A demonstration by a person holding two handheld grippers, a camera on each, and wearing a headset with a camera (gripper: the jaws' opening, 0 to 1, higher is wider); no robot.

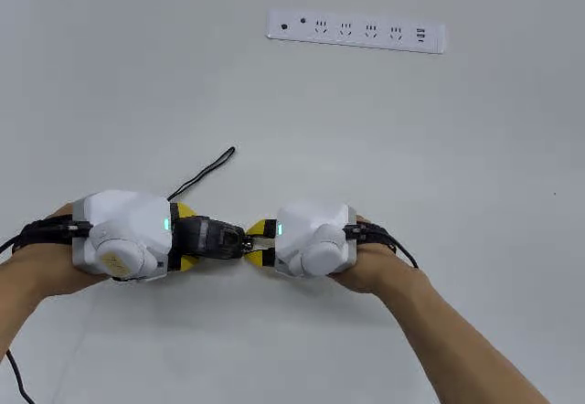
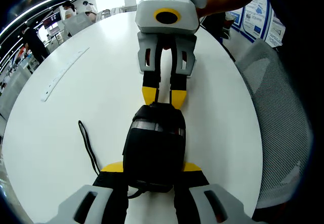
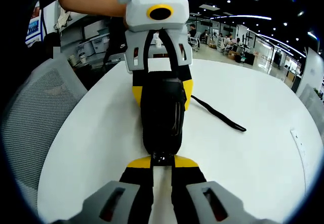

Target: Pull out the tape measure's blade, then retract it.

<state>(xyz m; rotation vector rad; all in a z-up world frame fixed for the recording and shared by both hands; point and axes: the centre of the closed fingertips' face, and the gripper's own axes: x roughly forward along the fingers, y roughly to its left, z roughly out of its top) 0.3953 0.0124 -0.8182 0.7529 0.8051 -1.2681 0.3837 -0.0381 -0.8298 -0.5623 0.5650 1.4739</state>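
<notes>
White table (image 1: 384, 139); left claw (image 2: 152, 168), right claw (image 3: 162, 161) grip tape measure (image 2: 154, 140).

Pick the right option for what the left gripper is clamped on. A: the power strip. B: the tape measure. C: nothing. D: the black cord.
B: the left gripper has its yellow-tipped jaws pressed on both sides of the black tape measure, while the cord lies on the table.
</notes>
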